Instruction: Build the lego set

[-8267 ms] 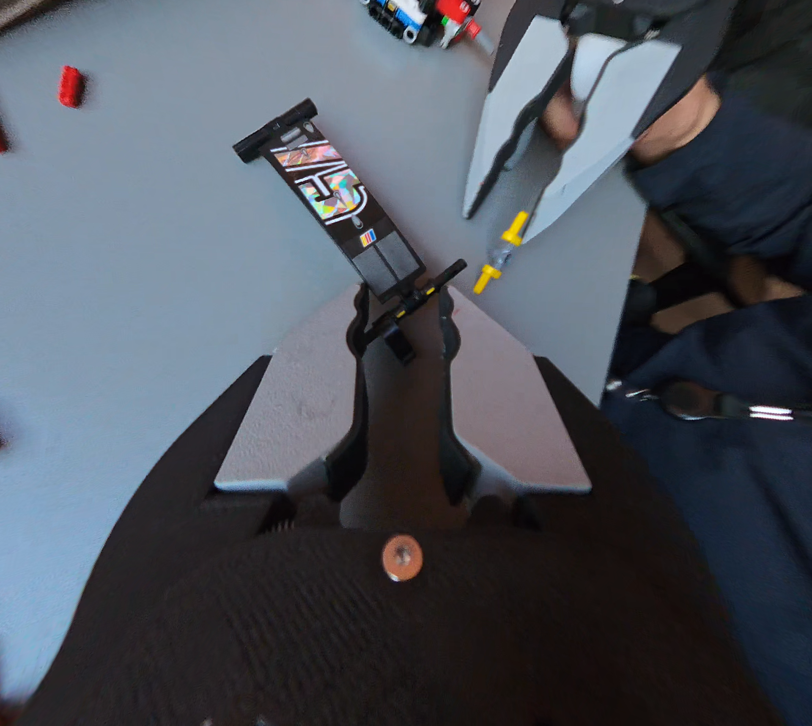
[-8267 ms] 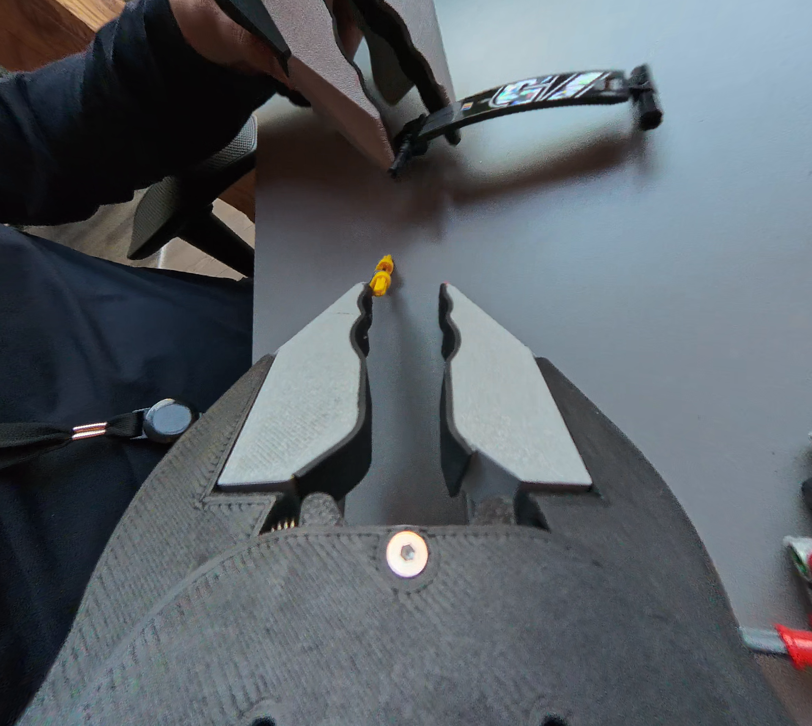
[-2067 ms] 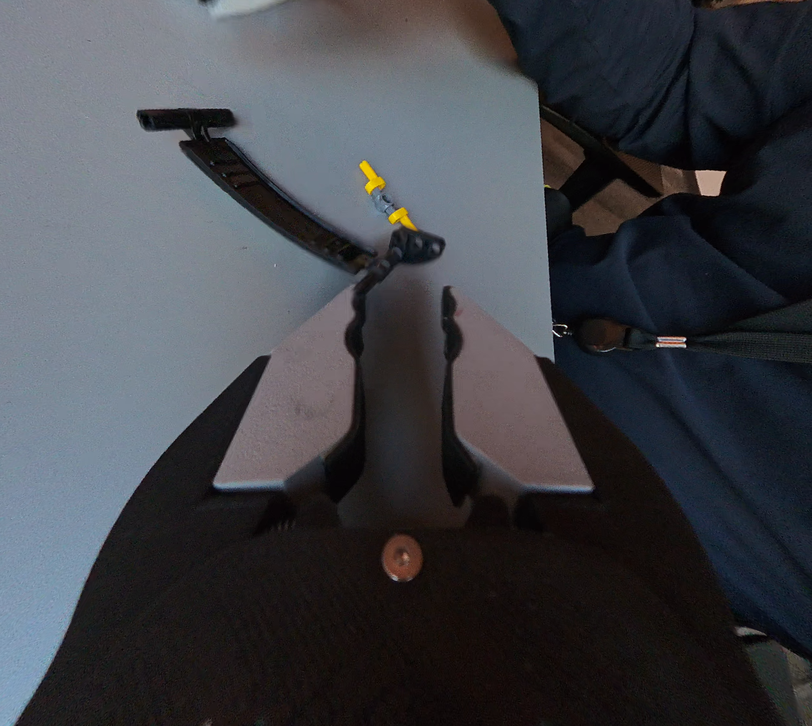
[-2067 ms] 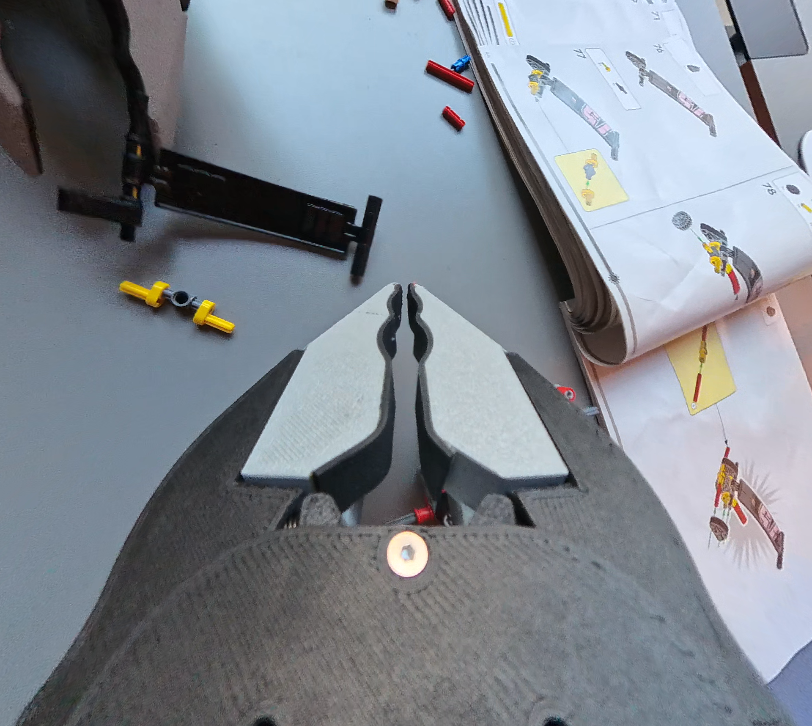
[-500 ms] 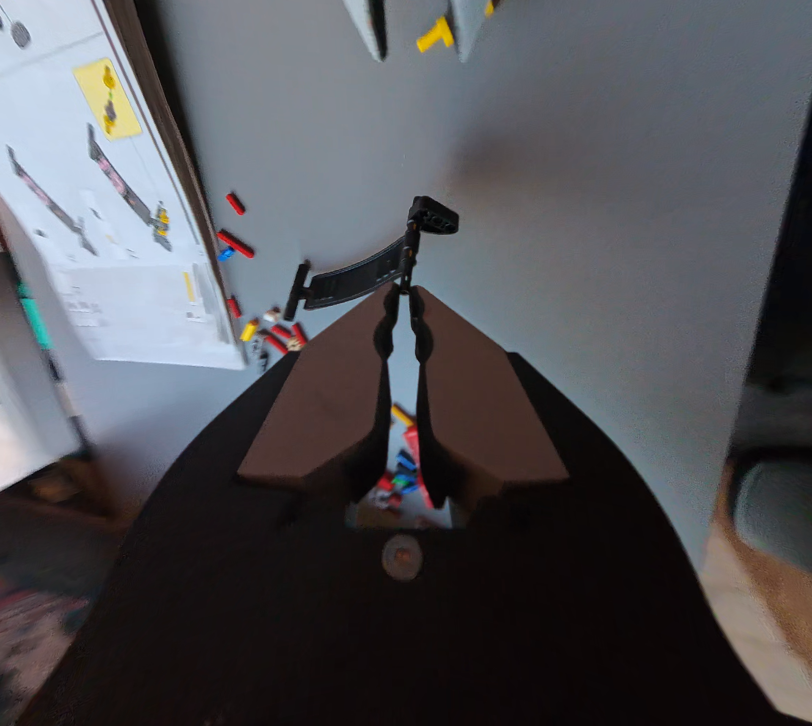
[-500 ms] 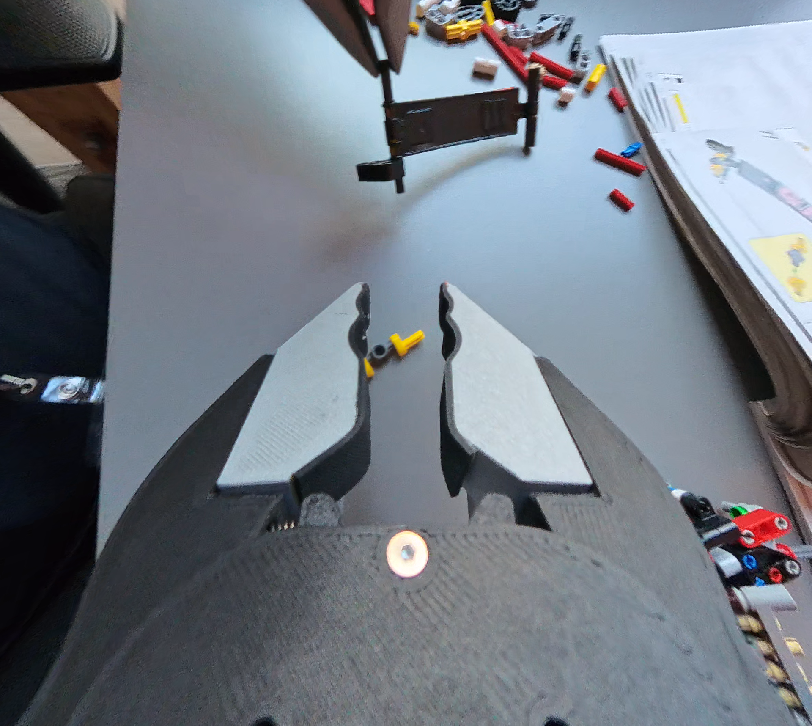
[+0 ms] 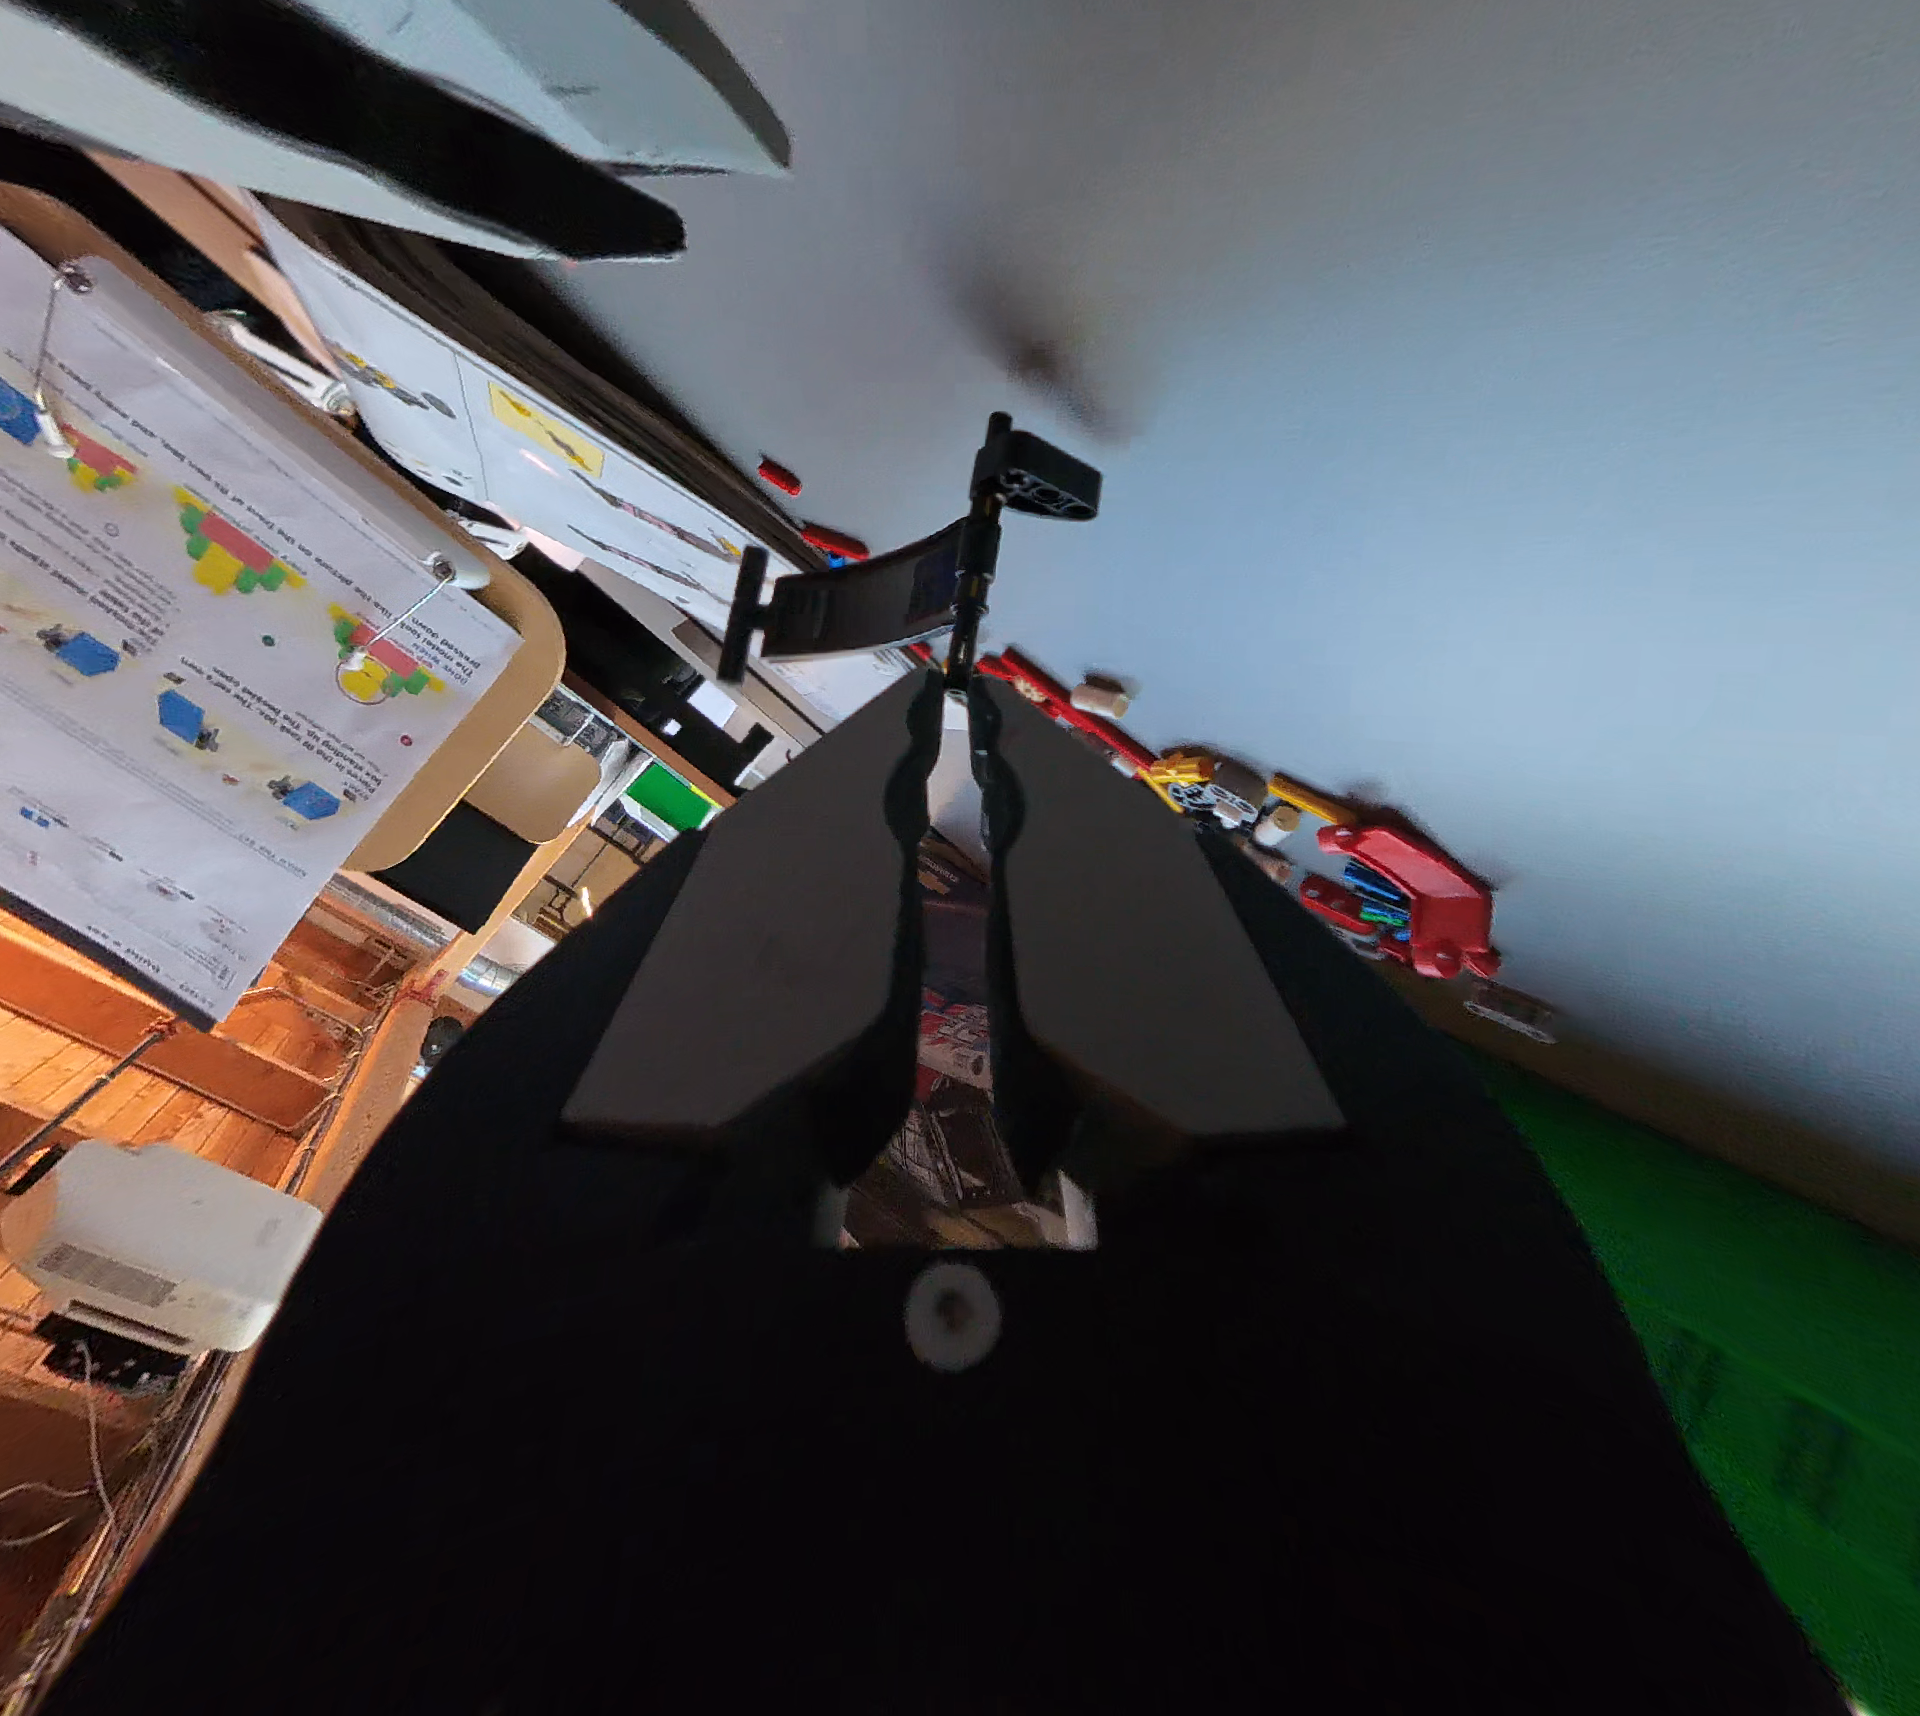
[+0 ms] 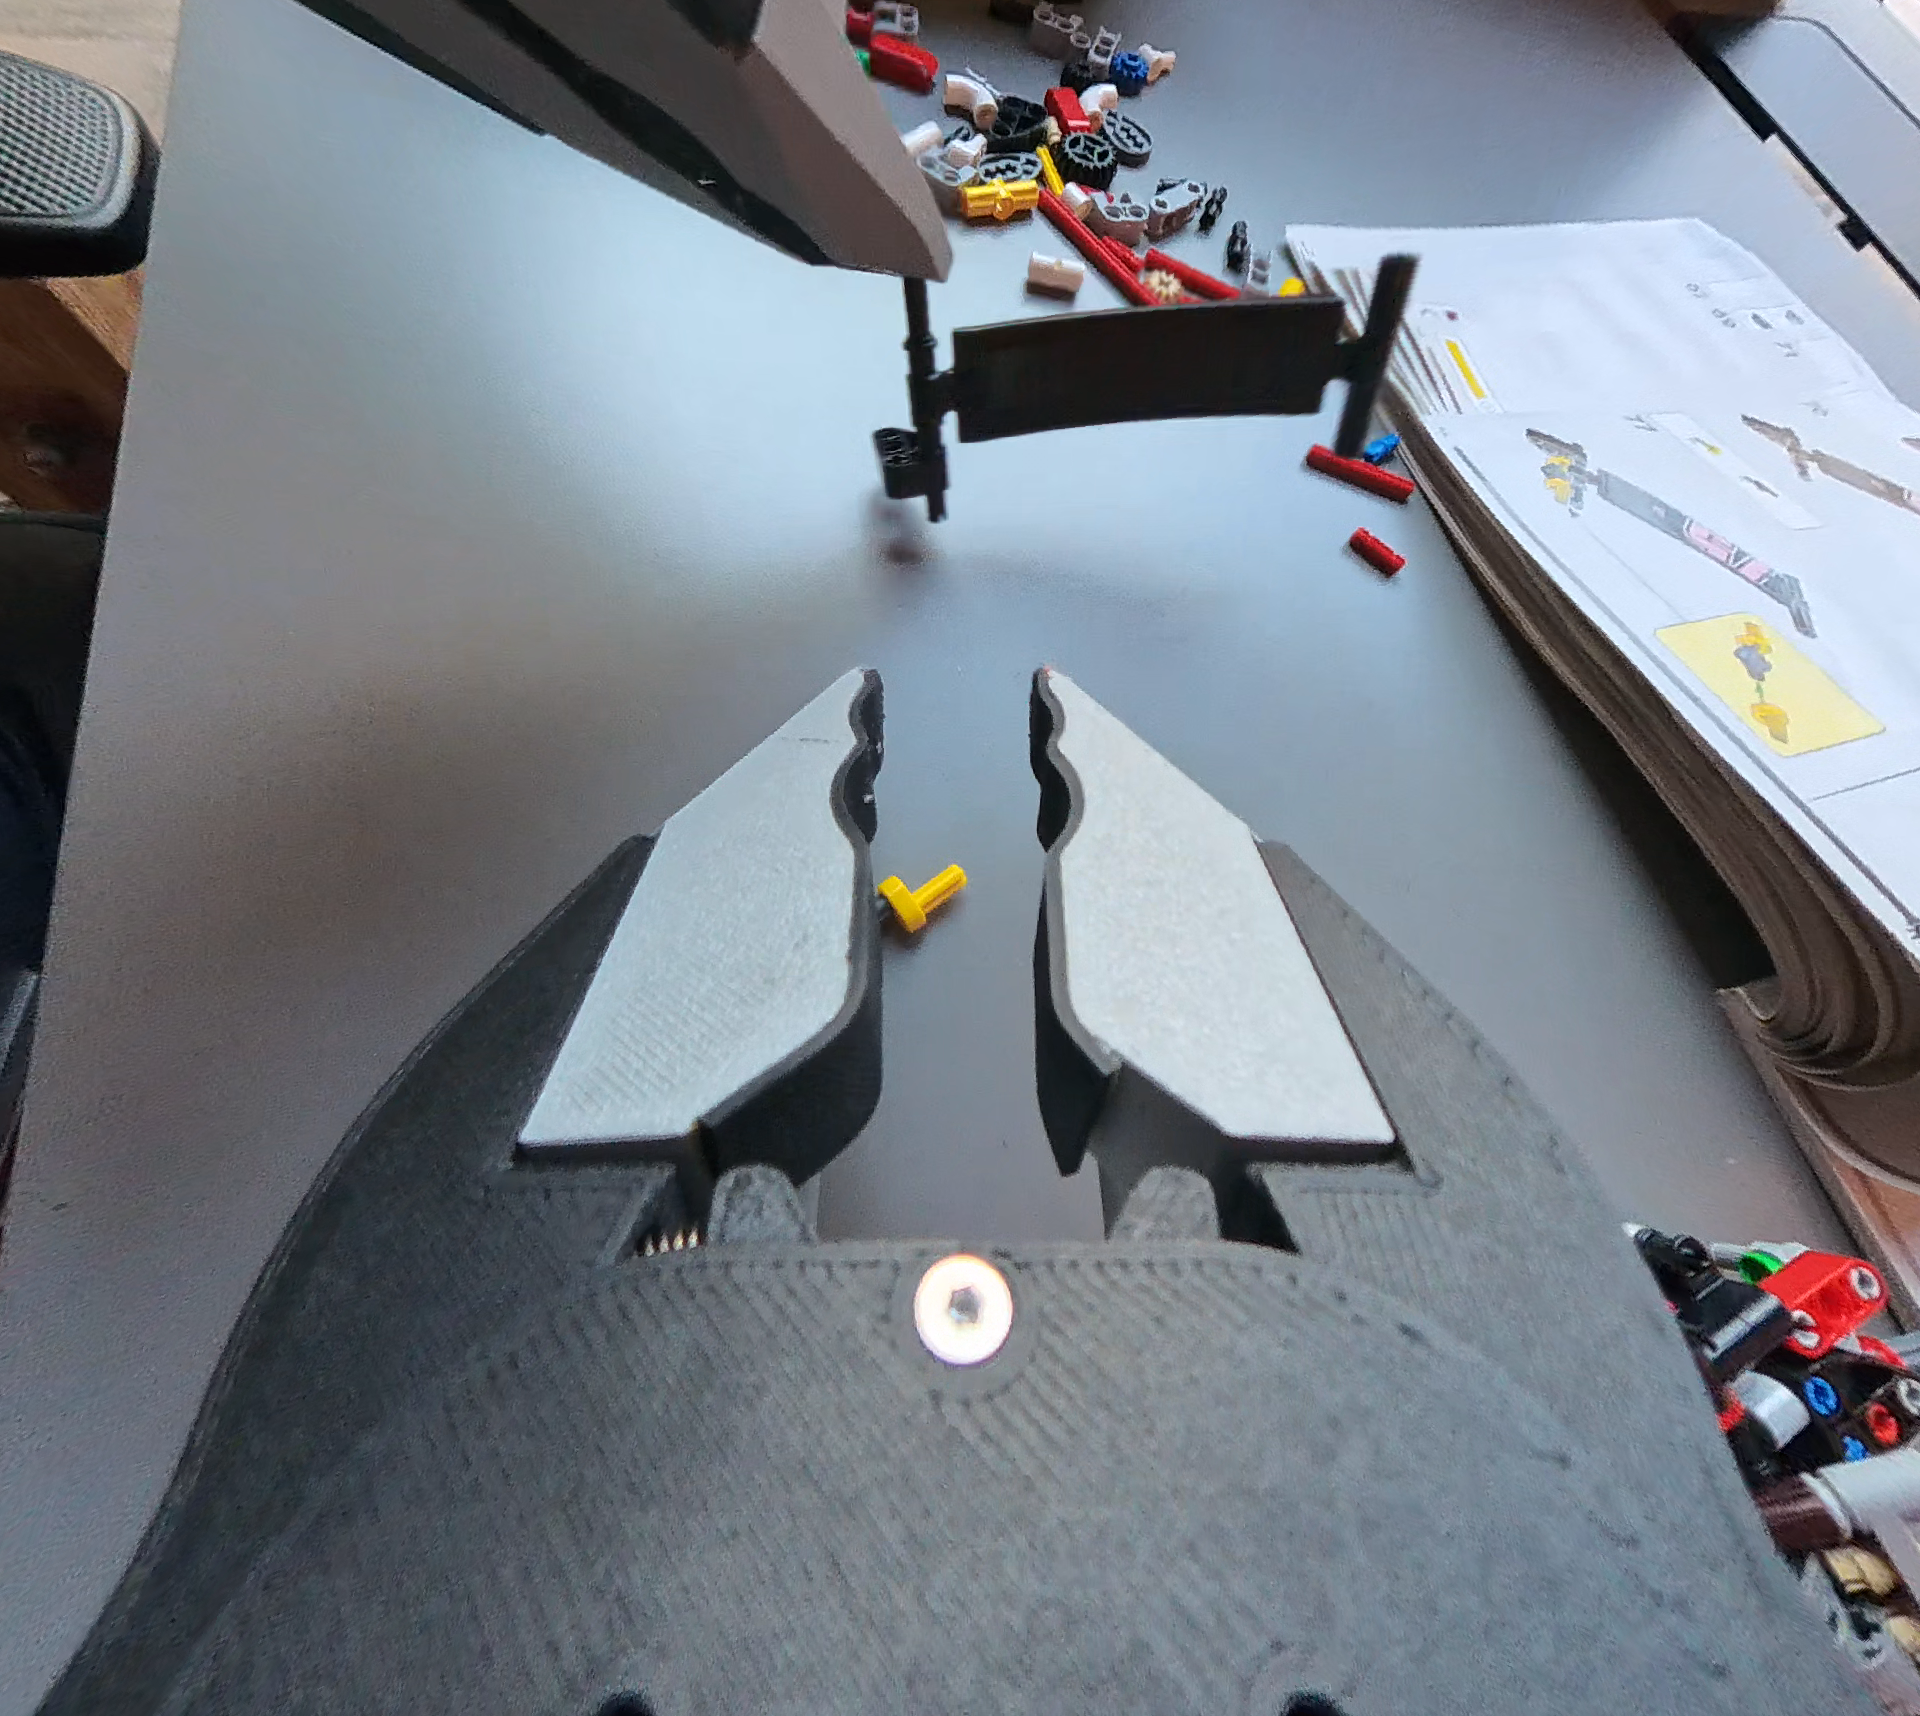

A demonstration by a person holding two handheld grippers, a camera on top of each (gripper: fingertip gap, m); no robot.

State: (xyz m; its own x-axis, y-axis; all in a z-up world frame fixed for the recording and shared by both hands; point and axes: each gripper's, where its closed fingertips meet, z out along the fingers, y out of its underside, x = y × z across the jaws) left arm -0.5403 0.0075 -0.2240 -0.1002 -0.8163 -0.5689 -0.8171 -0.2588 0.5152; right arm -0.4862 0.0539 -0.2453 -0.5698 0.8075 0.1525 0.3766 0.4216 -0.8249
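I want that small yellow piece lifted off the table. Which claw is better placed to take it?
The right claw. It is open and empty, and the yellow piece lies on the table between its fingers. The left claw is shut on the thin rod of the black panel, held above the table.

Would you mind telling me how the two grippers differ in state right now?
The left gripper is shut on a thin black axle, holding a black panel off the table; the right gripper is open and grips nothing. The left hangs in the air; the right sits low, a yellow pin lying loose between its fingers. Both share the same grey, wavy-edged fingers.
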